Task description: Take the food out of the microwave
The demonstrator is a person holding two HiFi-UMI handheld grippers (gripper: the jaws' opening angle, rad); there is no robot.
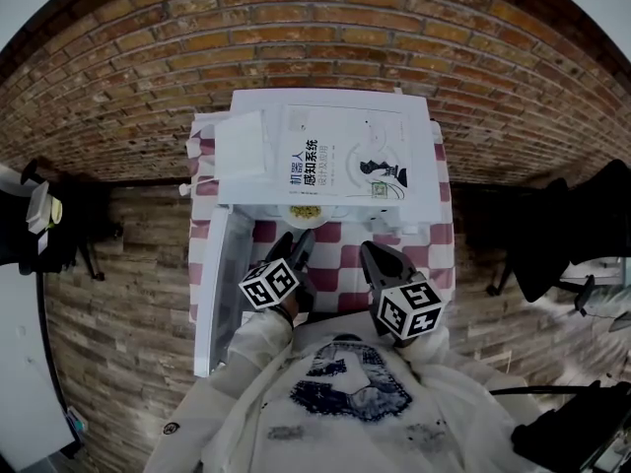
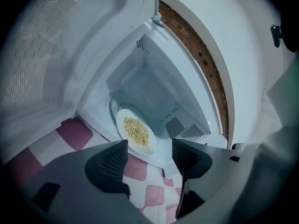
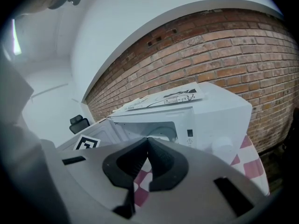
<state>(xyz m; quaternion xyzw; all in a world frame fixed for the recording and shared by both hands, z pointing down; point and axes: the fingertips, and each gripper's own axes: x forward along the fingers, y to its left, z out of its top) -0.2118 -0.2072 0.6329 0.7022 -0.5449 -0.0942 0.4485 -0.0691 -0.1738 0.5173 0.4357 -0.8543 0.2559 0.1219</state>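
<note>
Far left, microwave door (image 1: 219, 294) swung wide open, then left gripper (image 2: 149, 155) parked at the opening, jaws spread apart with nothing between the pads, aimed at a white plate (image 2: 120, 122) of yellowish grainy food (image 2: 136, 130) sitting inside the white microwave (image 1: 422, 166). Up on top, a white book (image 1: 340, 161) with Chinese print, looks like 机器人感知系统. Further right, right gripper (image 3: 147, 146) hanging back over the pink-and-white checked cloth (image 1: 340, 264), jaws pressed together on nothing, brick wall (image 1: 325, 37) behind and a dark chair (image 1: 547, 239) off at the far right.
</note>
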